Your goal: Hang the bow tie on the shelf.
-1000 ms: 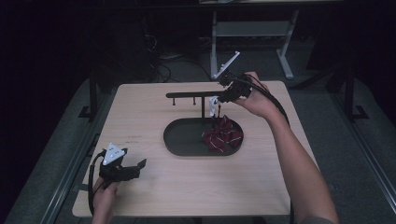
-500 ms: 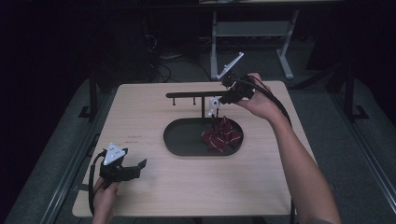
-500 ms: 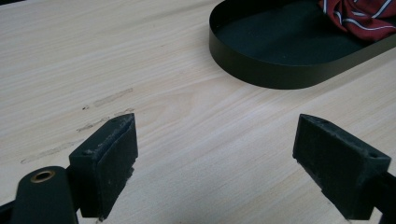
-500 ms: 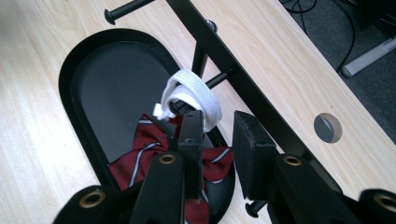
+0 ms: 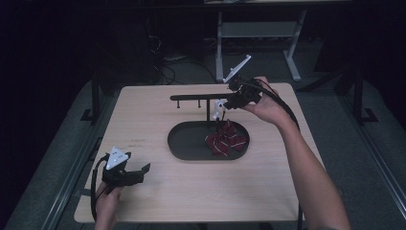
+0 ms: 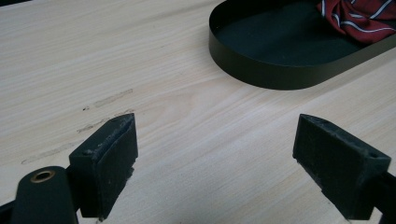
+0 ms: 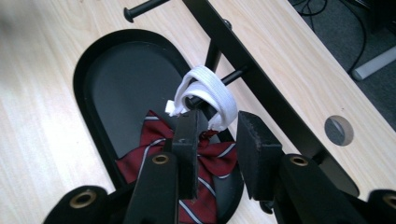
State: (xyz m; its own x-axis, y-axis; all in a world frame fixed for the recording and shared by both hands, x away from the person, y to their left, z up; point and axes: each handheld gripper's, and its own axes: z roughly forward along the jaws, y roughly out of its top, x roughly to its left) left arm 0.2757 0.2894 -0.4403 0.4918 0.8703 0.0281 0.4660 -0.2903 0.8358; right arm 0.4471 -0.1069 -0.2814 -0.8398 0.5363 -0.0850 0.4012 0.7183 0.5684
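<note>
Each black gripper has brass-ringed screw holes, square padded jaws, a grey triangular plate and a black cable.

Red striped bow tie crumpled in the right end of black oval tray, white elastic band looped over a rack peg just above.

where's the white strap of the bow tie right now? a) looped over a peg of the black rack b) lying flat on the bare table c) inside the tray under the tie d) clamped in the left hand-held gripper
a: the white strap hangs looped over a peg of the black rack, above the red striped bow tie in the tray.
</note>
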